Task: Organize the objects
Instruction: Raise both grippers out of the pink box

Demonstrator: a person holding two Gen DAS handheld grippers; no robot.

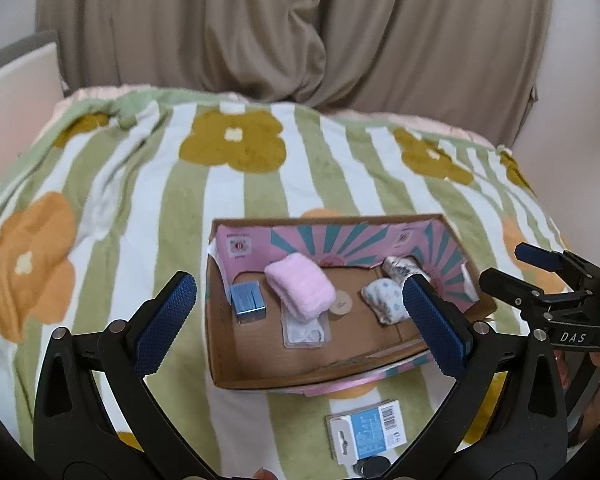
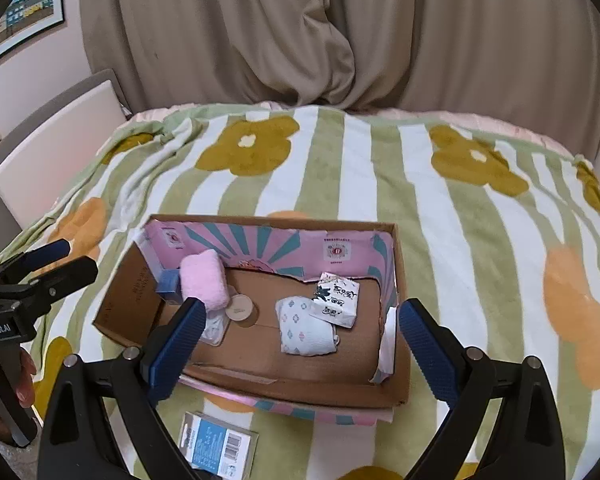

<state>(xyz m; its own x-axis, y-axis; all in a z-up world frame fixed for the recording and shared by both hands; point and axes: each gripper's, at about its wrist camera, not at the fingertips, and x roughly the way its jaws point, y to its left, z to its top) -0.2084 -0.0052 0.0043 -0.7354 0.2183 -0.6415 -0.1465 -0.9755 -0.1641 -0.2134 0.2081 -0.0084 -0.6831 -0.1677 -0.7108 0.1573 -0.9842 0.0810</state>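
Note:
An open cardboard box (image 1: 228,364) (image 2: 384,394) with a pink and teal lining sits on the blanket. Inside lie a pink rolled towel (image 1: 300,285) (image 2: 204,282), a small blue box (image 1: 249,298) (image 2: 169,282), a clear packet (image 1: 306,330), a round tan lid (image 1: 340,304) (image 2: 240,307), a patterned white pouch (image 1: 384,300) (image 2: 306,326) and a tissue pack (image 2: 336,298). A blue and white carded pack (image 1: 366,430) (image 2: 220,442) lies on the blanket in front of the box. My left gripper (image 1: 300,320) and right gripper (image 2: 300,348) are both open and empty, above the box's near side.
A green and white striped blanket with flower shapes (image 1: 260,148) (image 2: 420,184) covers the surface. Beige curtains (image 1: 292,28) hang behind it. A white chair (image 2: 56,148) stands at the left. Each gripper shows at the edge of the other's view.

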